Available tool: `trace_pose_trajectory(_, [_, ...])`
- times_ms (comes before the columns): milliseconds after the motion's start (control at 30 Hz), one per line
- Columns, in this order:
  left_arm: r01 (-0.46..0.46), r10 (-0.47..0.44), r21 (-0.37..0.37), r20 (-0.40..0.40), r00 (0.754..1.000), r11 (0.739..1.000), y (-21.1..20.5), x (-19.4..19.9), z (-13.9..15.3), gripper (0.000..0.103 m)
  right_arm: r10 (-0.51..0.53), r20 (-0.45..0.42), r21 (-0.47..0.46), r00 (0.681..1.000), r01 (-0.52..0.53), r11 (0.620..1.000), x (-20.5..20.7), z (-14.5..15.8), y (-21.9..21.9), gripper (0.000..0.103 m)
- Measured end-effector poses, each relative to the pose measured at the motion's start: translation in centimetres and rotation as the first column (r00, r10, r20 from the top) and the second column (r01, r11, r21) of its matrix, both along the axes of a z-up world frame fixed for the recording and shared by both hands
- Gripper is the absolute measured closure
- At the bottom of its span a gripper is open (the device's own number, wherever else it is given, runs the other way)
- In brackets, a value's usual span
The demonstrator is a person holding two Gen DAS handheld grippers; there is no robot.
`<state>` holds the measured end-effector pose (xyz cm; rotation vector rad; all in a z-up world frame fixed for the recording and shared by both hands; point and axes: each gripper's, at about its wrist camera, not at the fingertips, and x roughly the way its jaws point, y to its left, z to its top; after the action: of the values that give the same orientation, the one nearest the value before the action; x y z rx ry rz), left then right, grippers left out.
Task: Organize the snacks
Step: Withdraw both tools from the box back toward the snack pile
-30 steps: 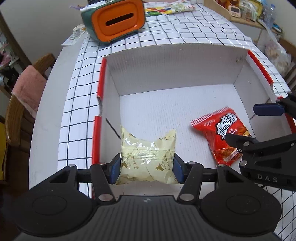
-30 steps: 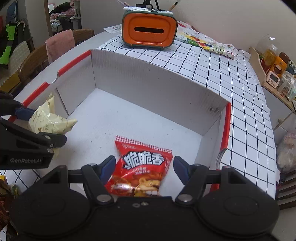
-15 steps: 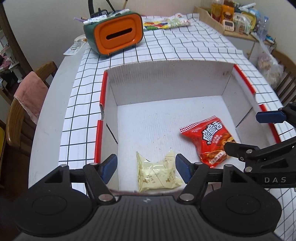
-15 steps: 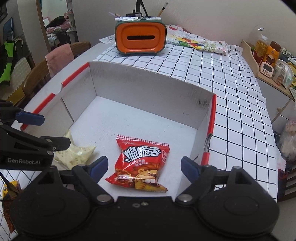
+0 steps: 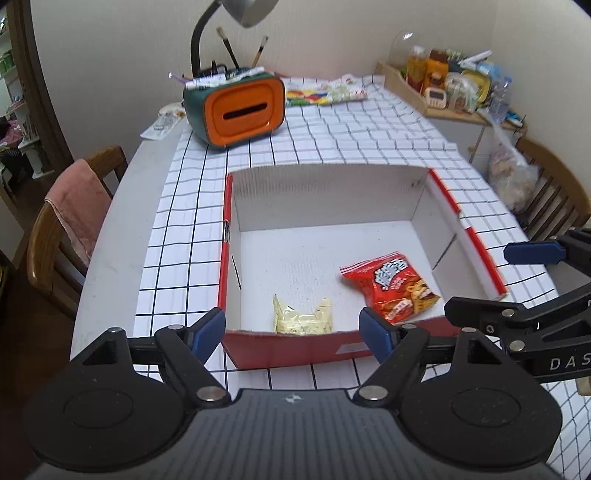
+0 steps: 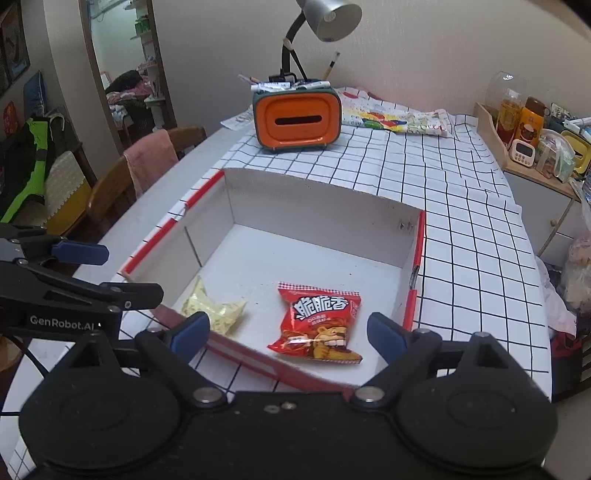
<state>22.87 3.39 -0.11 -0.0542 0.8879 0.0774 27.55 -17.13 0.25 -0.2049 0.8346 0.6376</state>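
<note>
The desk [image 5: 122, 206] carries a white cloth with a black grid [image 5: 369, 133], and on that cloth sits the open cardboard box [image 5: 325, 192], white inside with red outer walls and rims. Everything else is placed from this box. Beyond its far wall stands an orange-fronted organiser [image 5: 240, 110] with pens and brushes on top, and a desk lamp [image 6: 325, 18] rises behind it. Off the box's left side a wooden chair [image 5: 51, 236] draped with a pink towel [image 5: 79, 210] stands by the desk edge.

Inside the box, the red snack packet [image 6: 317, 321] lies flat on the floor near the right wall and towards the near wall. The pale yellow snack packet [image 5: 303, 315] lies crumpled against the near wall, left of the red one and apart from it.

The left gripper [image 5: 293, 334] hangs just outside the near wall, its jaws spread wide with nothing between them; the yellow packet lies ahead of the gap, inside the box, touching neither finger. The right gripper [image 6: 288, 332] is likewise above the near wall, its jaws wide apart and holding nothing; the red packet lies ahead and between their lines, clear of both blue fingertips [image 6: 386, 334].
</note>
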Motion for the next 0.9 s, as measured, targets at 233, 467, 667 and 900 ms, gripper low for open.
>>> trace_pose_trajectory(233, [0.005, -0.004, -0.017, 0.062, 0.998, 1.0, 0.0, -3.3, 1.4, 0.019, -0.002, 0.026, 0.053, 1.0, 0.001, 0.999, -3.0, 1.5, -0.7, 0.001])
trace_pose_trajectory(467, [0.014, -0.011, -0.026, 0.127, 0.992, 1.0, 0.1, -6.8, 2.4, 0.016, 0.0, 0.037, 0.116, 0.999, -0.004, 0.993, -5.6, 2.6, -1.3, 0.0])
trace_pose_trajectory(667, [0.016, -0.008, -0.049, 0.173, 0.985, 0.999, 0.6, -9.4, 3.0, 0.007, 0.017, 0.051, 0.153, 0.999, -0.025, 0.988, -7.7, 2.8, -1.5, 0.0])
trace_pose_trajectory(900, [0.028, -0.017, -0.051, 0.198, 0.98, 0.998, 1.0, -12.2, 3.0, 0.006, 0.026, 0.061, 0.147, 0.998, -0.034, 0.989, -9.4, 2.4, -1.4, 0.0])
